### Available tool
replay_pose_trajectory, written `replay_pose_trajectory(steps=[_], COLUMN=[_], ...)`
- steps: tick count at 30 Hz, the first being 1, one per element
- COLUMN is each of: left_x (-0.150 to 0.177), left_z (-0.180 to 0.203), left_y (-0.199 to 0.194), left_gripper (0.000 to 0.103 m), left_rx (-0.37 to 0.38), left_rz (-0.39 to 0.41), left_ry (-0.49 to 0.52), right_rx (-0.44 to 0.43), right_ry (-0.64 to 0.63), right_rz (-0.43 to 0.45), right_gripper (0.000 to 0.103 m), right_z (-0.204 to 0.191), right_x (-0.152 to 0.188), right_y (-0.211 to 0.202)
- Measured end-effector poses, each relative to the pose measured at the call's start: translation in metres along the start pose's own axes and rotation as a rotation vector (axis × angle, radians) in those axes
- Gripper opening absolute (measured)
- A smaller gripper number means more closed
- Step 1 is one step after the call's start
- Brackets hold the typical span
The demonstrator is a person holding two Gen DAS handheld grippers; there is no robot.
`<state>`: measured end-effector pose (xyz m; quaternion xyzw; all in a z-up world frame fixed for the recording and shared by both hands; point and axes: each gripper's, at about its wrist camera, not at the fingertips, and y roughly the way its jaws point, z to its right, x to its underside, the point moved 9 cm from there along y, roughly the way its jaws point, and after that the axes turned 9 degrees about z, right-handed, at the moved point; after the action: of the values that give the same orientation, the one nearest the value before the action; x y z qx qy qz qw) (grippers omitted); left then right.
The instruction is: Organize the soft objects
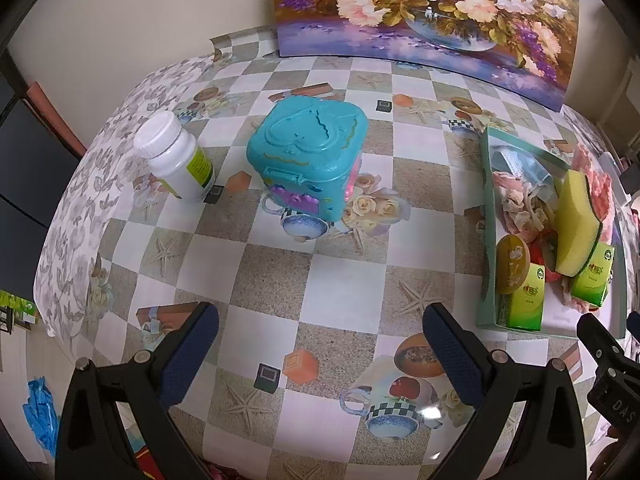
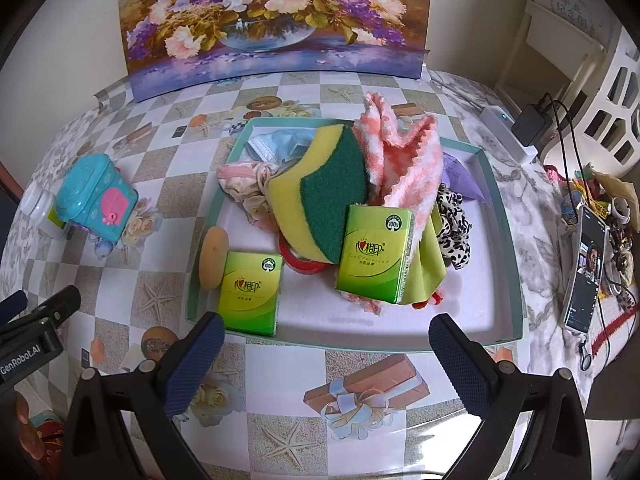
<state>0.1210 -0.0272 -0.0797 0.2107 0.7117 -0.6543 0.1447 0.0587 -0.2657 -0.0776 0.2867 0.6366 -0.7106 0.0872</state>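
While both grippers hover spread and empty over the table (image 1: 320,280), left gripper (image 1: 320,354) faces teal toy box (image 1: 308,152) beside white bottle (image 1: 176,158); right gripper (image 2: 326,360) faces tray (image 2: 500,216) holding sponge (image 2: 320,196), tissue packs (image 2: 250,292), pink cloth (image 2: 404,160).

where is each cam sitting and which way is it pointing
Left wrist: on the left gripper, open, facing the turquoise plastic toy box and white pill bottle.
Right wrist: on the right gripper, open, facing the shallow teal tray holding a yellow-green sponge.
Shared: toy box, tray, flower painting; each glimpses the other gripper.
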Motion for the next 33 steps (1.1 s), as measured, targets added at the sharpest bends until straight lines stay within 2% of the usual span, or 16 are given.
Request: replay_pose_trajectory(steps=[33], left_x=[0.002], left_z=[-0.0041], left_y=[0.0024], left_gripper=[0.102], left_rx=[0.006], left_rz=[-0.016], left_ry=[-0.029], right_rx=[0.001], right_ry=[-0.009], right_rz=[-0.003], right_gripper=[0.103], right_z=[-0.0008], right_x=[0.0013], right_y=[0.0014])
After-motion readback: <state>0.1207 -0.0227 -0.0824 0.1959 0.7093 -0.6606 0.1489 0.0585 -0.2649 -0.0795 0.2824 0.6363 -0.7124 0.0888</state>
